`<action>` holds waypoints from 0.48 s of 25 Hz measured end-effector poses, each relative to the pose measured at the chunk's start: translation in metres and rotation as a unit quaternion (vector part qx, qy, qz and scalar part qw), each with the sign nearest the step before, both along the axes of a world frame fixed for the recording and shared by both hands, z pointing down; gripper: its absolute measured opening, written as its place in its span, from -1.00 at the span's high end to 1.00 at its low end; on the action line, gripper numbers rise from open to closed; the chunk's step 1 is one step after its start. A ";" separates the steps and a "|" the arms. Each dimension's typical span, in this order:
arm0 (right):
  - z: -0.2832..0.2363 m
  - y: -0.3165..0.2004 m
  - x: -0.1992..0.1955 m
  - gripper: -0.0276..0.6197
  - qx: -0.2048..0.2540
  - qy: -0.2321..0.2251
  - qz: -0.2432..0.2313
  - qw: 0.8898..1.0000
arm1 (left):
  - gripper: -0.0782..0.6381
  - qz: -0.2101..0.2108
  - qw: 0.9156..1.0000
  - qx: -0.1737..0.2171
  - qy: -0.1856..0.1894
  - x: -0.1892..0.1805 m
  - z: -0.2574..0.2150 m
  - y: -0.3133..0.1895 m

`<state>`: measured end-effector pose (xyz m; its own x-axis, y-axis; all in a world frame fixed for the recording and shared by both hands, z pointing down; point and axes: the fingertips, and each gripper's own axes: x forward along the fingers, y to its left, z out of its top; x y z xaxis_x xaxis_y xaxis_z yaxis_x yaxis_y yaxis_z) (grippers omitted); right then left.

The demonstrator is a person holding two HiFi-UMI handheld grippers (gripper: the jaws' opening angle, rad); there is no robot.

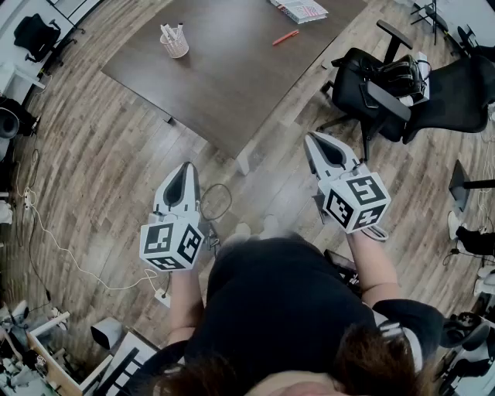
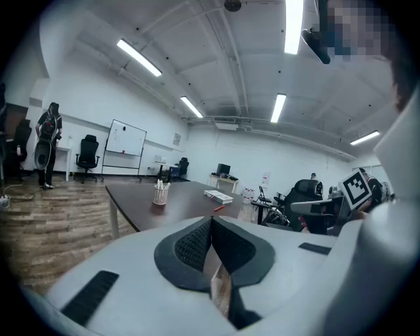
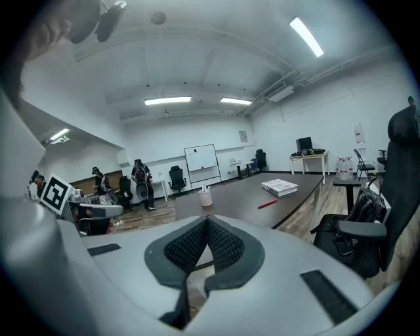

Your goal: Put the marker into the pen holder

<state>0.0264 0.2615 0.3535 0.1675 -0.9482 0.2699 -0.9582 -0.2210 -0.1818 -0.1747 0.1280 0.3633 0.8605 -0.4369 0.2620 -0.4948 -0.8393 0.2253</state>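
A red marker lies on the dark brown table, near its far right part. A white mesh pen holder with a few pens in it stands on the table's left part. My left gripper and right gripper hang over the wooden floor in front of the table, well short of both. Each is shut, pads together with nothing between them. From the right gripper view the marker and the holder show far ahead. The left gripper view shows the holder and the marker.
A stack of papers lies at the table's far edge. A black office chair with a bag on it stands right of the table, close to my right gripper. A person's dark-clothed body fills the lower middle of the head view. Cables run across the floor at left.
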 end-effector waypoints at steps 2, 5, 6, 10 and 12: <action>0.001 0.000 0.005 0.86 0.000 0.000 -0.005 1.000 | 0.70 -0.001 1.000 -0.001 -0.002 0.007 0.001 0.002; 0.006 -0.001 0.010 0.86 -0.006 0.006 -0.019 1.000 | 0.70 -0.007 1.000 -0.004 -0.005 0.020 0.003 0.005; 0.008 -0.002 0.011 0.86 -0.010 0.009 -0.026 1.000 | 0.70 -0.011 1.000 -0.004 -0.006 0.023 0.004 0.005; 0.018 -0.012 0.014 0.86 -0.021 0.015 -0.045 0.999 | 0.70 -0.033 0.999 -0.003 -0.011 0.029 0.006 0.002; 0.023 -0.020 0.016 0.86 -0.022 0.009 -0.051 0.998 | 0.70 -0.039 0.999 -0.005 -0.018 0.031 0.009 -0.003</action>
<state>0.0424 0.2417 0.3763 0.0763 -0.9475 0.3105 -0.9789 -0.1304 -0.1572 -0.1434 0.1251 0.3722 0.8143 -0.4989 0.2966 -0.5660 -0.7957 0.2156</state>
